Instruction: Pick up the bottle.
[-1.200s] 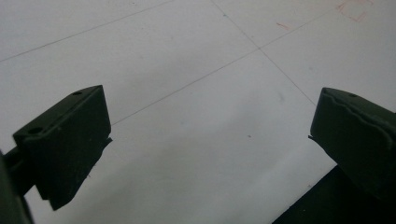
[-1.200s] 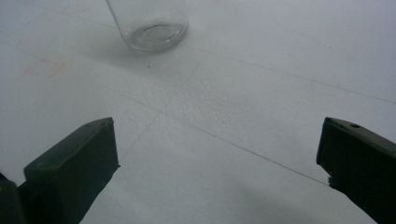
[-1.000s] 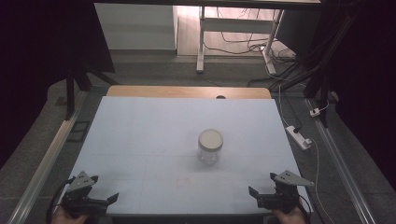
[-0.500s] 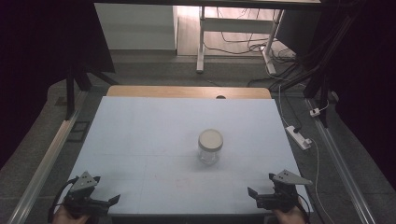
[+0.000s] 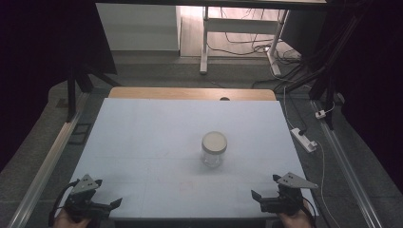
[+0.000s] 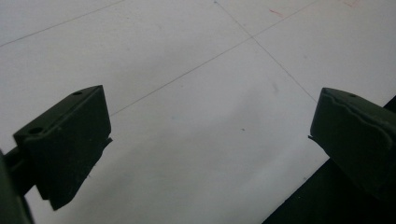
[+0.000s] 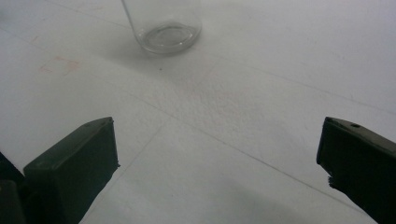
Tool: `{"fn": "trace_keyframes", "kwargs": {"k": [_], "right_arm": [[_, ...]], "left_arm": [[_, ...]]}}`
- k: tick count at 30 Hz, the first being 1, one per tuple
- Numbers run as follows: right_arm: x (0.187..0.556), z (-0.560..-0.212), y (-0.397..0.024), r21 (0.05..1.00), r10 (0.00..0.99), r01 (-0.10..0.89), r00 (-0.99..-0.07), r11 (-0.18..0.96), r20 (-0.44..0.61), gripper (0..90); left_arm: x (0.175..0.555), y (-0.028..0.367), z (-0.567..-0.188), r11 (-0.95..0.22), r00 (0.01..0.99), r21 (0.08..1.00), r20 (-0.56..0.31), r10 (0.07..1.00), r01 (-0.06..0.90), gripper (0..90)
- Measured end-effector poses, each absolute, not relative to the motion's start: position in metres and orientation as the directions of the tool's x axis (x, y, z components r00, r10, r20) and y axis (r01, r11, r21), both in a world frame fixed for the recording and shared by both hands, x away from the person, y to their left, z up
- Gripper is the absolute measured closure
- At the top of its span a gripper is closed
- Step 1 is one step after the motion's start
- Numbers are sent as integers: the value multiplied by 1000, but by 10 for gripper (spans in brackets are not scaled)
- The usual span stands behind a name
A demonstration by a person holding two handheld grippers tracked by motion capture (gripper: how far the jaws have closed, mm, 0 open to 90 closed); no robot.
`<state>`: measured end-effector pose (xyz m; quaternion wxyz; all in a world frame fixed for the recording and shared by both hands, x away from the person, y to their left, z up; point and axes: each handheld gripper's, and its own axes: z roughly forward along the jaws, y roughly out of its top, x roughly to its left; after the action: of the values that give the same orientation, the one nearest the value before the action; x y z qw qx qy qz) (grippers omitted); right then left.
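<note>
1. Glass jar (image 5: 214, 148), clear, with a pale cream lid, stands upright near the middle of the tabletop (image 5: 142, 137), slightly right of centre.
2. Tabletop surface is white with faint thin lines and a few small reddish marks; a wooden strip shows along its far edge.
3. Left gripper (image 5: 114, 204) sits at the near left corner of the tabletop, held in a hand at the bottom edge. In the left gripper view its jaws are spread wide, with bare white surface between them and the near table edge at lower right.
4. Right gripper (image 5: 254, 198) sits at the near right corner, also hand-held. In the right gripper view its jaws stand wide apart, nothing between them.
5. Jar base (image 7: 166, 30) appears at the top of the right gripper view, well apart from the jaws, resting flat on the tabletop.
6. Both grippers are well apart from the jar; neither touches it.
7. White power strip (image 5: 304, 139) lies on the floor right of the tabletop.
</note>
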<state>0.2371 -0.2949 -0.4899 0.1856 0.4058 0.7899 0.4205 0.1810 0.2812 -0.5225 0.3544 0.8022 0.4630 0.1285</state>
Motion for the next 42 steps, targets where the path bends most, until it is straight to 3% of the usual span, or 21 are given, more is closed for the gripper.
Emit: {"fn": "trace_keyframes", "kwargs": {"k": [14, 27, 42], "right_arm": [[243, -489, -287, 809, 766, 483, -640, 335, 65, 0], [253, -482, -271, 849, 720, 410, -692, 332, 52, 0], [269, -485, -251, 839, 694, 416, -717, 350, 65, 0]], "left_arm": [[182, 283, -523, -310, 537, 688, -138, 832, 657, 0], [183, 285, -523, -300, 539, 684, -161, 827, 665, 0], [183, 285, -523, -301, 540, 684, -161, 826, 664, 5]]}}
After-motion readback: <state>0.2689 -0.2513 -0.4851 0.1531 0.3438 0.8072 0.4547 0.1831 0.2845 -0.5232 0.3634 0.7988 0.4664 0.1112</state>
